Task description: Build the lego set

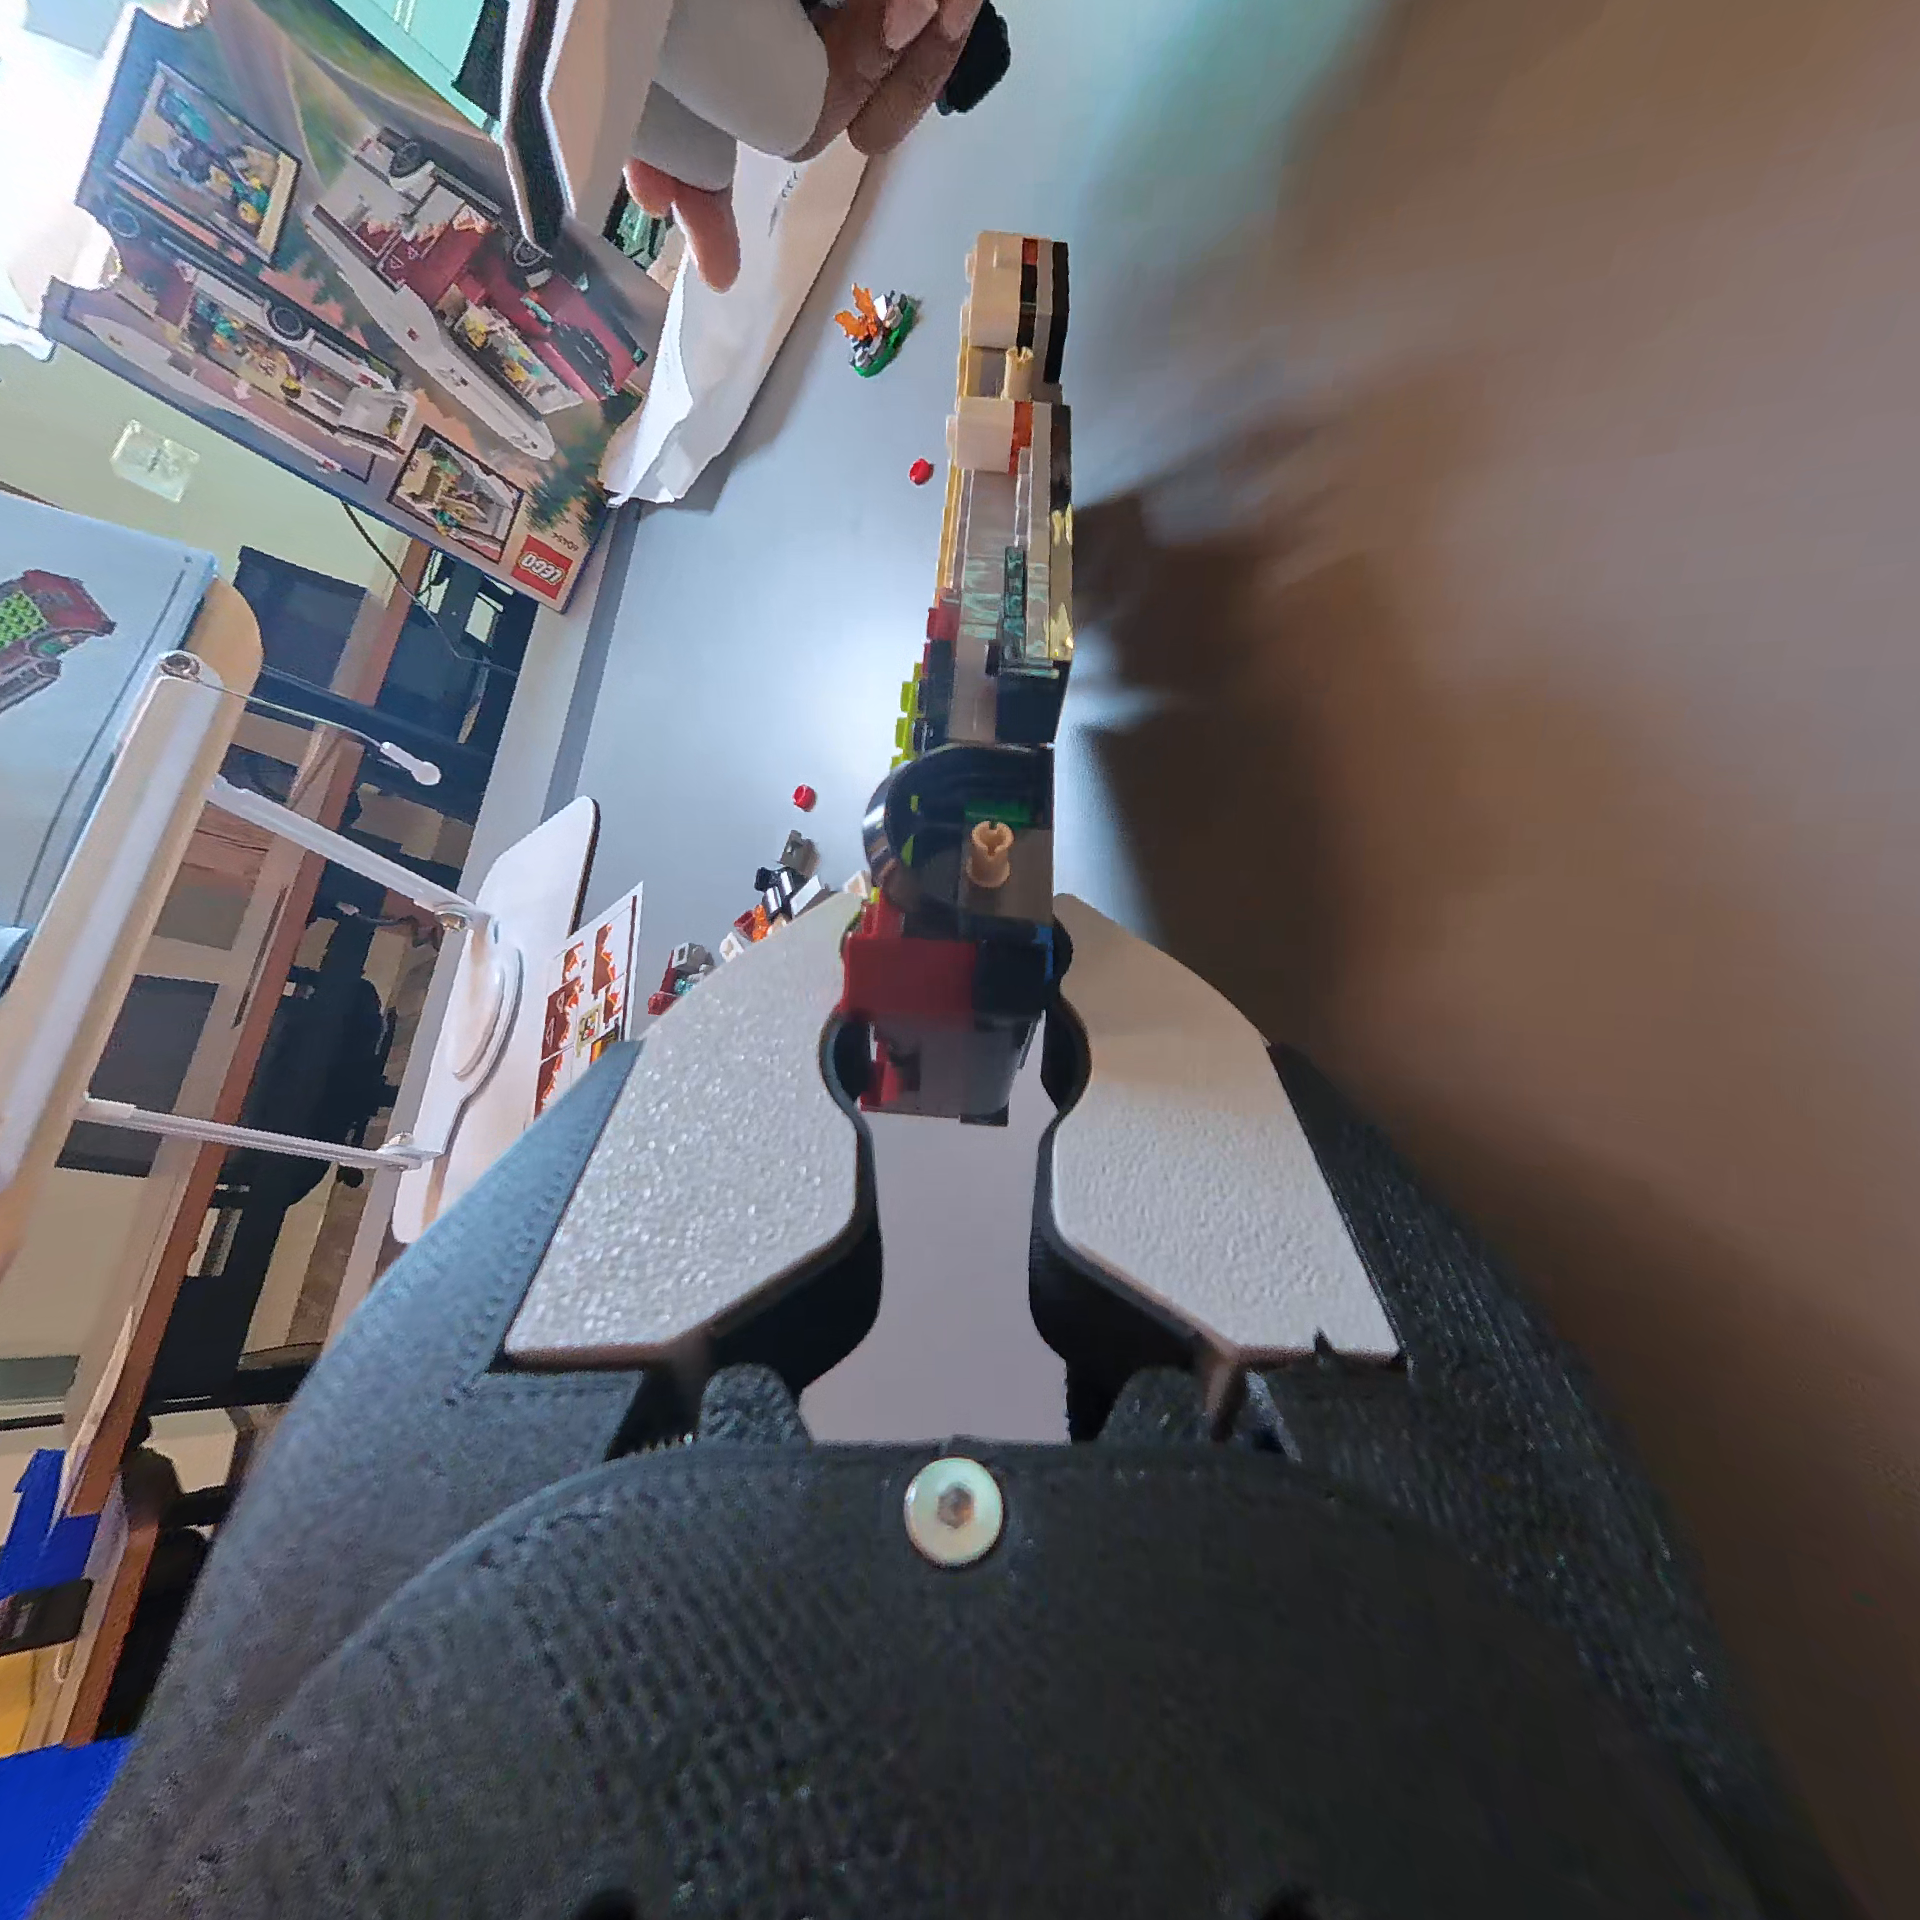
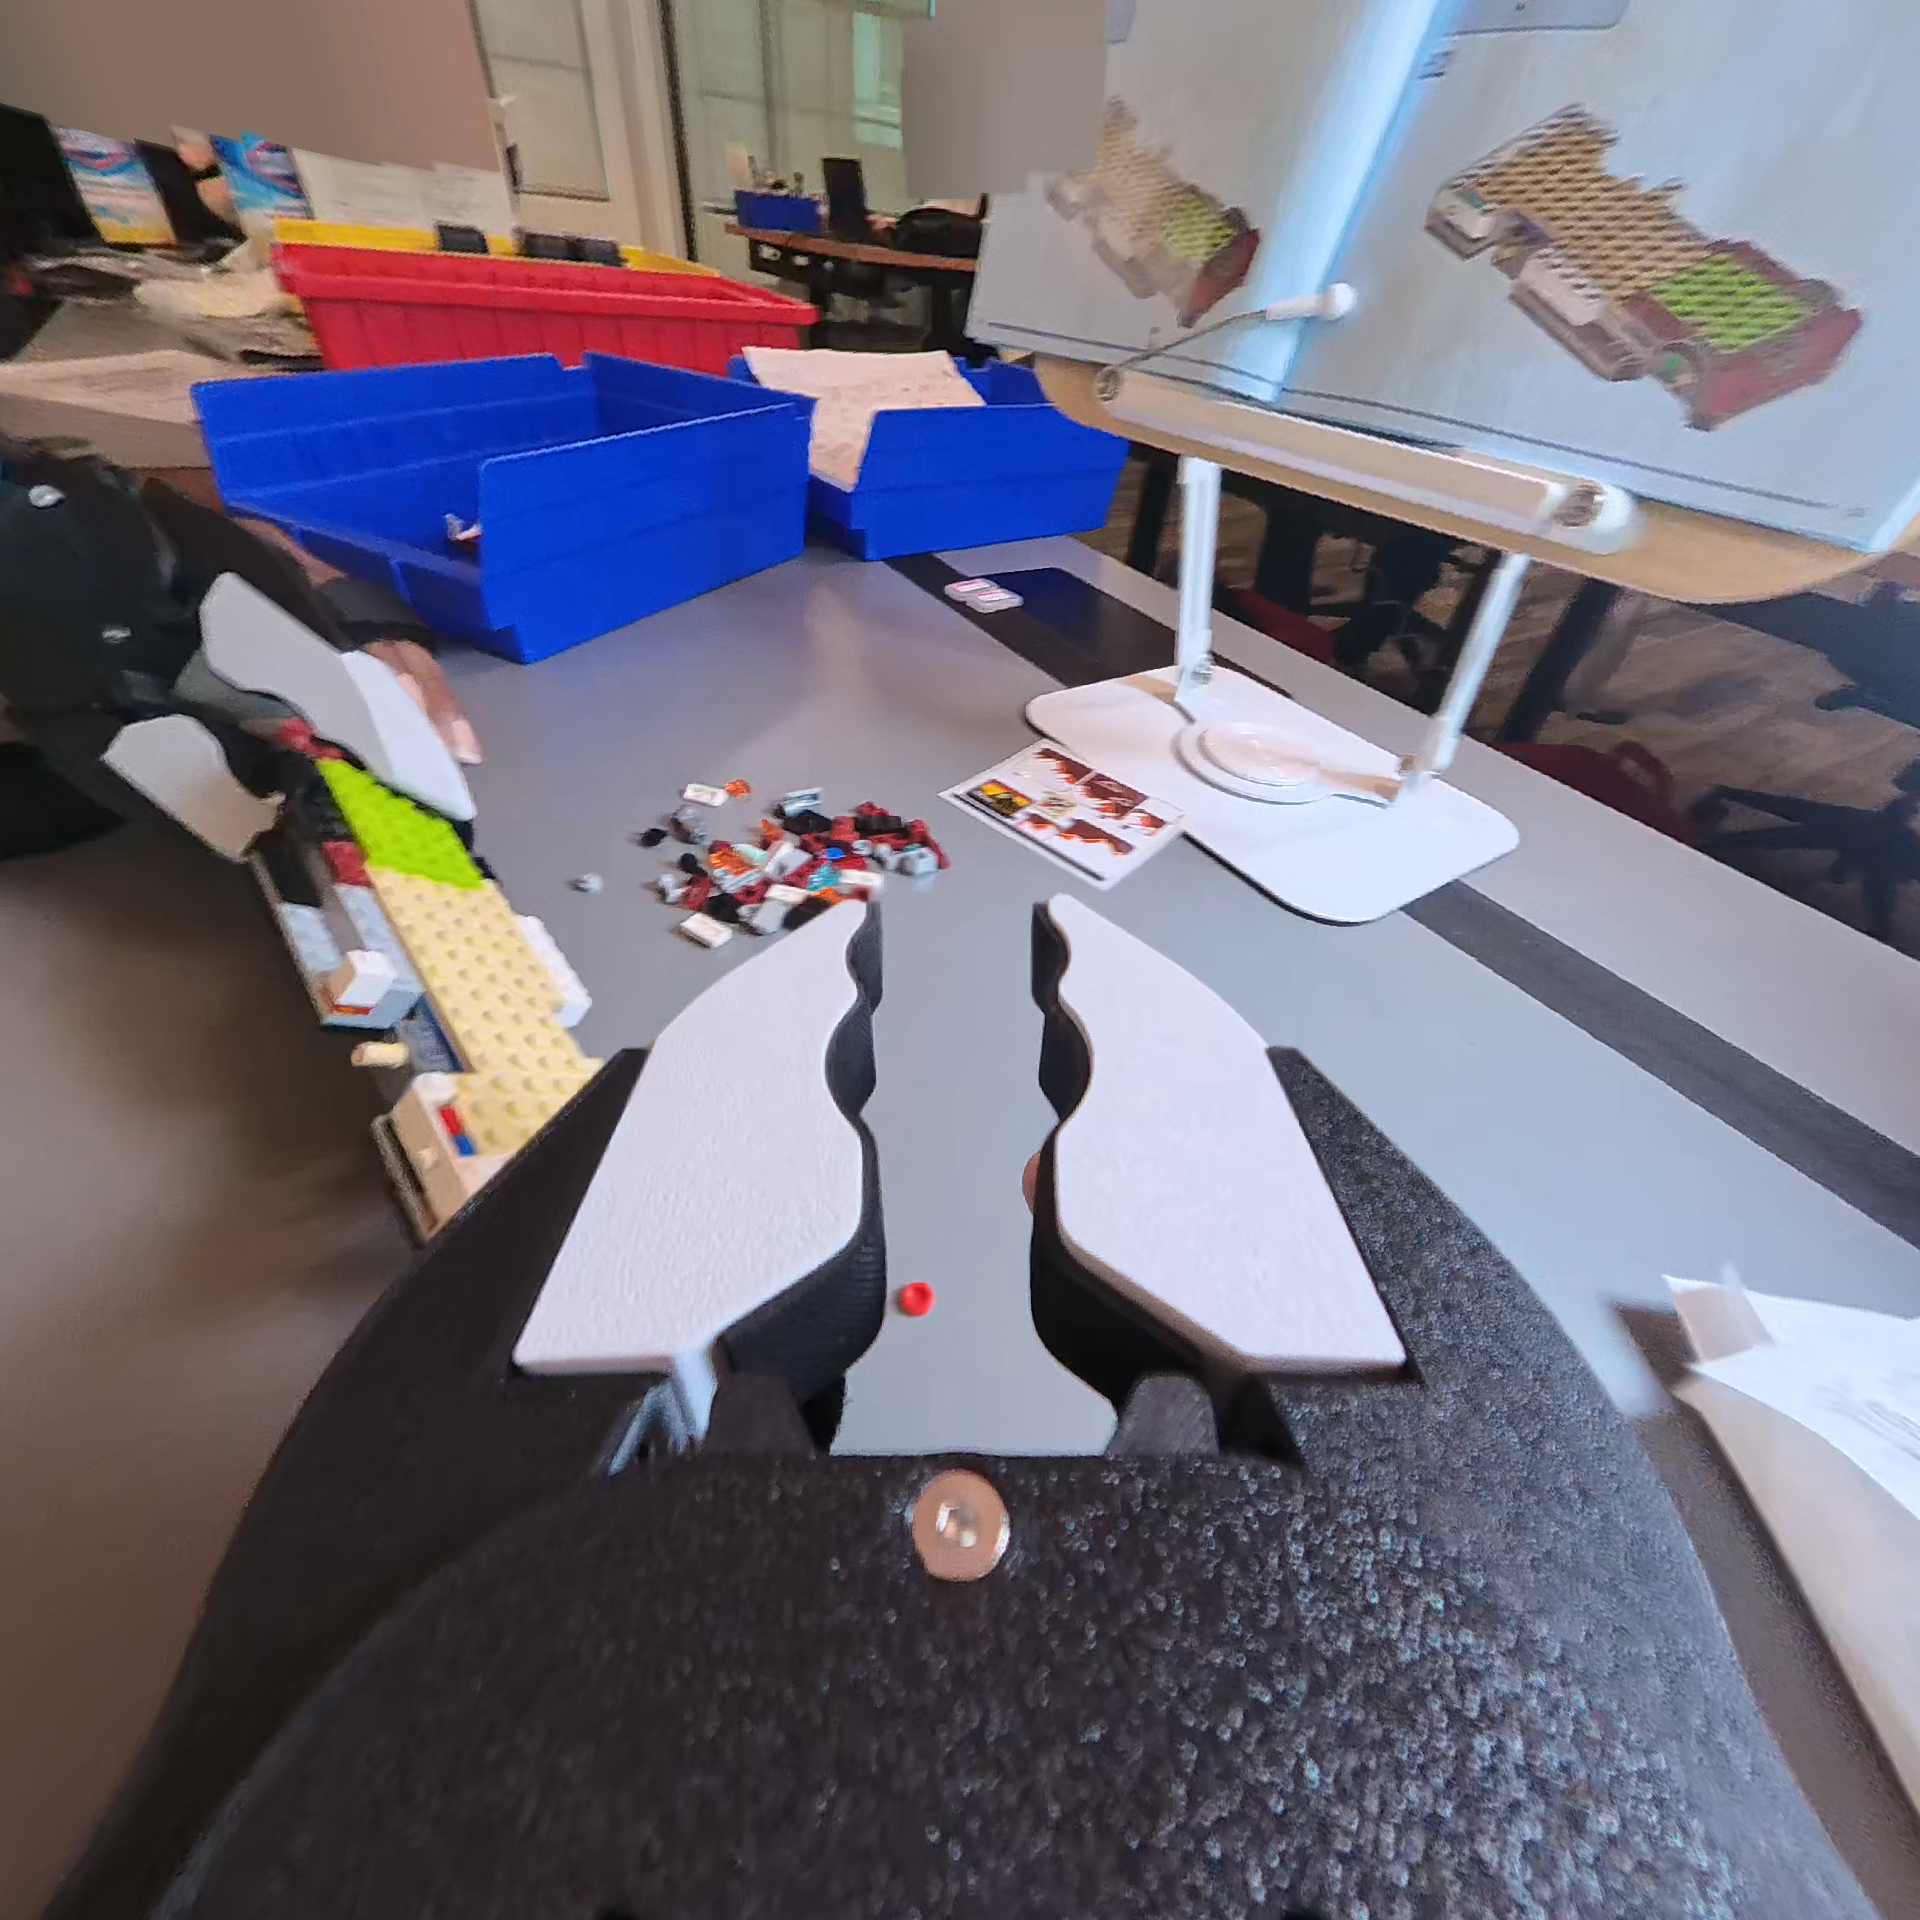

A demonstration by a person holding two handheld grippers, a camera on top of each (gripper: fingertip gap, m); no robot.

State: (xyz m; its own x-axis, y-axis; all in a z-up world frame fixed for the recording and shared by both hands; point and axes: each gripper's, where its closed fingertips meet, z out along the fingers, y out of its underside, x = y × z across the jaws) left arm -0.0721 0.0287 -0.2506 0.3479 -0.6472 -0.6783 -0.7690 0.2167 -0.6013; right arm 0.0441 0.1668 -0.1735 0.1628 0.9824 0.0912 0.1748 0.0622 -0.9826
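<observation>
Left wrist view shows the left gripper (image 1: 951,997) with its jaws clenched on the near end of a long brick-built model (image 1: 1013,582), both pads pressing the red and black bricks there. The model runs away from the jaws along the grey table (image 1: 748,644), ending in cream and white bricks. Beside it lie two small red studs (image 1: 803,797), a scatter of loose bricks (image 1: 774,904), a sticker sheet (image 1: 587,997) and a little orange and green piece (image 1: 878,327). Farther off stand a printed toy box (image 1: 343,312) and the other gripper in a hand (image 1: 821,94).

Right wrist view shows the right gripper (image 2: 956,935) above the table (image 2: 1351,1039) with its jaws released, nothing between them; a red stud (image 2: 915,1298) lies on the table below the gap. To the left the same model (image 2: 457,966), with lime and cream plates, lies in the left gripper's grasp (image 2: 312,748). Just ahead sits the pile of loose bricks (image 2: 800,862), then the sticker sheet (image 2: 1065,810) by the white base of a stand (image 2: 1330,821) carrying an instruction page (image 2: 1558,260). Beyond are blue bins (image 2: 540,488) and a red bin (image 2: 540,301).
</observation>
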